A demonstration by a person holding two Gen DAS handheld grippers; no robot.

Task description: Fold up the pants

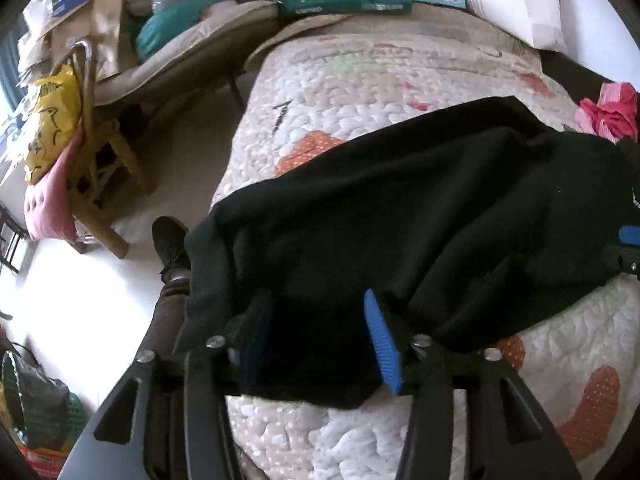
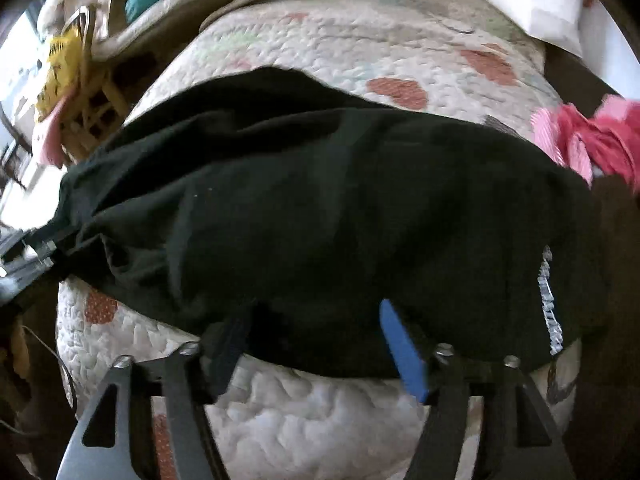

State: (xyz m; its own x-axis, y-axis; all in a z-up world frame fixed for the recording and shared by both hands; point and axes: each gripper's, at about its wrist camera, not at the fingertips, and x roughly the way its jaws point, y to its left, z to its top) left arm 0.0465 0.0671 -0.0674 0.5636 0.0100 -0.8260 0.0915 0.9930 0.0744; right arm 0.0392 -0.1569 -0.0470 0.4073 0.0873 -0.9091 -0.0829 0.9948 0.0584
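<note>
Pants (image 1: 400, 208) — black, soft, rumpled

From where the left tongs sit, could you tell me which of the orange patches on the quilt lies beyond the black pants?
The orange patch peeking out past the far edge of the pants; the other orange patches lie on the near side, right of the left tongs.

The black pants (image 1: 400, 216) lie across the middle of the frame on a quilted bed (image 1: 360, 72). At the bottom, the left gripper (image 1: 320, 336) has its fingers (image 1: 382, 340) wide apart around the near edge of the cloth.
</note>
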